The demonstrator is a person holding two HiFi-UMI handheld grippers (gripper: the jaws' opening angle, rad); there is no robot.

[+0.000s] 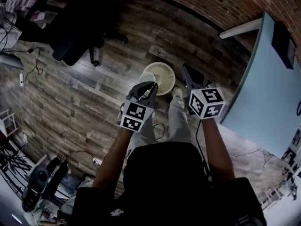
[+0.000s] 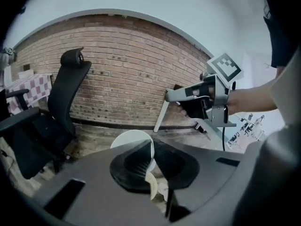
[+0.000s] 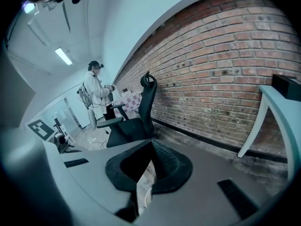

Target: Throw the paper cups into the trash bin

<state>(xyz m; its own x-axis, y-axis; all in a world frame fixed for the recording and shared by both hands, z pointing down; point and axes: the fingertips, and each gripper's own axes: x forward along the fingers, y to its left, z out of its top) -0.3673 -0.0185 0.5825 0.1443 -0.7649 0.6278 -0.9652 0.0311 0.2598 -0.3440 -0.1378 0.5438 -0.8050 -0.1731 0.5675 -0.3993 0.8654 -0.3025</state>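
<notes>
Paper cup [image 2: 130, 139] pinched, bin [image 1: 168, 74] (head view only)

- The wood-plank floor [image 1: 94, 98] ran up to a brick wall [image 1: 225, 4].
- A round, pale trash bin [image 1: 170, 70] stood on the planks near that wall.
- A black office chair [image 1: 75, 41] stood well apart from the bin, to the left.
- Thin cables [image 1: 32, 67] trailed over the planks at the left edge.
- A light blue table [image 1: 268, 98] stood at the right, with a dark flat object [image 1: 283, 44] lying on its top.
</notes>
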